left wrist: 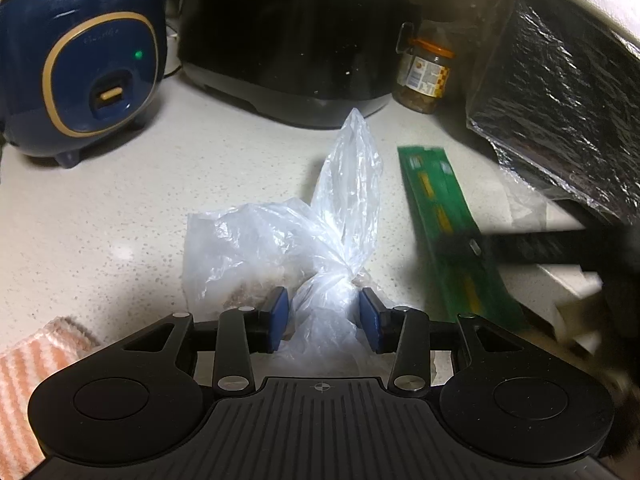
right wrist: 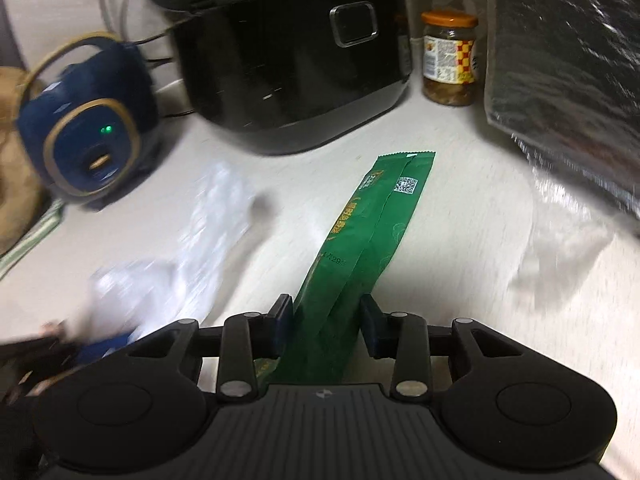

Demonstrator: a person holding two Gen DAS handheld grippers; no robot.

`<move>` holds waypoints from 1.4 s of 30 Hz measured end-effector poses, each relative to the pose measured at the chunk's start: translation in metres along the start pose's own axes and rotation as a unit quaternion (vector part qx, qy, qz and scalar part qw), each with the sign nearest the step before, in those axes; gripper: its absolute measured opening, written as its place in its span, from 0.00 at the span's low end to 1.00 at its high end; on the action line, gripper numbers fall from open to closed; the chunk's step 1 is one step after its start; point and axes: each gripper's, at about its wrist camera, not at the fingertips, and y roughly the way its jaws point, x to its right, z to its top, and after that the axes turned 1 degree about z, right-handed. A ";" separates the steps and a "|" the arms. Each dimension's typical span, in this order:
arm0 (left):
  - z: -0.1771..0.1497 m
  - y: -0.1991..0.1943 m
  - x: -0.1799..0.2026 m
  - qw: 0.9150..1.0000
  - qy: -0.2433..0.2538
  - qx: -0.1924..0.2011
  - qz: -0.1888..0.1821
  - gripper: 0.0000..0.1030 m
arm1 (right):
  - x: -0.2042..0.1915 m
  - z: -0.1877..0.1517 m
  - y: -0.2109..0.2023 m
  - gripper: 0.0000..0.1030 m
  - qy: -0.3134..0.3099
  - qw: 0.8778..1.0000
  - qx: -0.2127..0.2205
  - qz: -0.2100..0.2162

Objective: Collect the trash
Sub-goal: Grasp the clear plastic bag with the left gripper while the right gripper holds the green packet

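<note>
A clear plastic bag [left wrist: 256,248], knotted and with brownish scraps inside, lies on the speckled white counter [left wrist: 100,220]. My left gripper [left wrist: 324,312] has its blue pads on both sides of the bunched plastic just below the knot, shut on it. To the right, a long green snack wrapper [left wrist: 444,208] slants up off the counter. In the right wrist view this green wrapper [right wrist: 380,216] runs forward from between the pads of my right gripper [right wrist: 326,316], which is shut on its creased near end. The plastic bag [right wrist: 200,240] shows there as a blur at the left.
At the back stand a blue rice cooker [left wrist: 80,64], a black cooker [left wrist: 292,48] and an orange-lidded jar [left wrist: 428,76]. A dark foil-wrapped block [left wrist: 560,112] with loose clear film fills the right side. A striped pink cloth [left wrist: 24,380] lies at the near left.
</note>
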 end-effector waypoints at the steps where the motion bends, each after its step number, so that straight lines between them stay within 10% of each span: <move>1: 0.000 0.000 -0.001 1.000 -0.004 0.000 -0.003 0.42 | 0.000 -0.005 -0.006 0.35 -0.003 1.000 -0.001 0.006; 27: 0.000 0.007 0.016 0.998 0.049 -0.002 -0.026 0.42 | 0.000 -0.036 -0.037 0.59 -0.034 0.997 0.057 -0.048; 42: -0.019 -0.010 -0.004 0.998 0.005 0.003 -0.056 0.37 | -0.017 -0.034 -0.029 0.56 -0.070 0.995 0.070 0.014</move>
